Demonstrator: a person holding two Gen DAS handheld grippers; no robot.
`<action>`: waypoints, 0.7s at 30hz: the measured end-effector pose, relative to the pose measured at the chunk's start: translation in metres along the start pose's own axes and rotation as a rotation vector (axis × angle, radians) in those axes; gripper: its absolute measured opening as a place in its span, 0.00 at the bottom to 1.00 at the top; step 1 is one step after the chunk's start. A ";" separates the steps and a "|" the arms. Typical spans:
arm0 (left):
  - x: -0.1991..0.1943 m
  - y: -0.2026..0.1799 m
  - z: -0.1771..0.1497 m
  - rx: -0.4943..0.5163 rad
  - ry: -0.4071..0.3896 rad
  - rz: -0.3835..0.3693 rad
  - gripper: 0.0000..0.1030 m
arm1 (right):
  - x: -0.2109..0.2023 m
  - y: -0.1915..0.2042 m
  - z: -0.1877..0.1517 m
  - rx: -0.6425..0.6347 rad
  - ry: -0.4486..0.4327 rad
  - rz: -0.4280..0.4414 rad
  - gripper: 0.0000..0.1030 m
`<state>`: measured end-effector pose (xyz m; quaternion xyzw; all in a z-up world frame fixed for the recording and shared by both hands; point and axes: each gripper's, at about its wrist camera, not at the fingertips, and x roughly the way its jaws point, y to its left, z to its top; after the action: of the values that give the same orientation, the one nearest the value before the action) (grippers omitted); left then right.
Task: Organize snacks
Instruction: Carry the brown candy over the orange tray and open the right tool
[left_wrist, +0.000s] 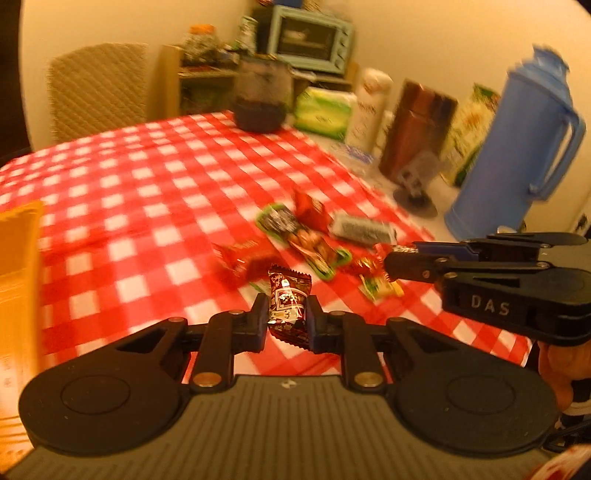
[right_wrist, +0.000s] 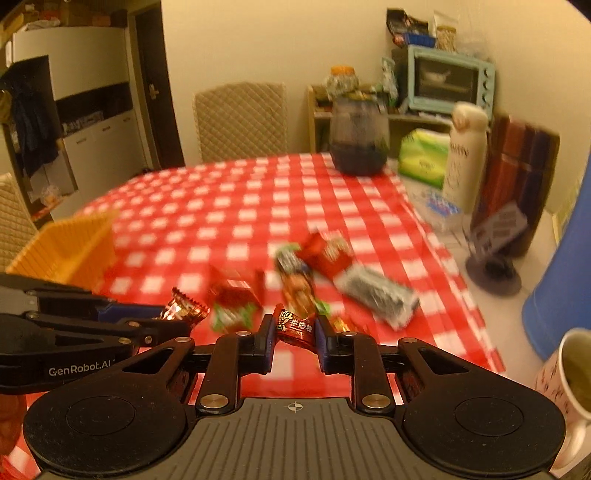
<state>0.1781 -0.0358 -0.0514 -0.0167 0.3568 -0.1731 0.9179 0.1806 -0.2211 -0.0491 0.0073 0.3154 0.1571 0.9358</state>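
My left gripper is shut on a dark brown wrapped candy, held above the red checked tablecloth. In the right wrist view it comes in from the left with that candy at its tip. My right gripper is shut on a small red wrapped candy. In the left wrist view it enters from the right. Beyond both lies a pile of snack packets: red ones, a green-edged one, a grey one. A yellow basket stands to the left.
Along the table's right side stand a blue thermos, a brown box, a white bottle, a small grey stand and a mug. A dark jar sits at the far edge, with a chair behind it.
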 end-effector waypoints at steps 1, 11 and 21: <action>-0.009 0.004 0.002 -0.012 -0.011 0.013 0.18 | -0.005 0.006 0.006 -0.004 -0.009 0.008 0.22; -0.105 0.067 -0.001 -0.134 -0.068 0.187 0.18 | -0.029 0.103 0.044 -0.066 -0.045 0.171 0.22; -0.161 0.147 -0.030 -0.202 -0.026 0.353 0.18 | 0.008 0.206 0.039 -0.115 0.043 0.314 0.22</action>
<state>0.0929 0.1587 0.0083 -0.0483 0.3577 0.0273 0.9322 0.1498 -0.0193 0.0004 -0.0004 0.3206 0.3193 0.8918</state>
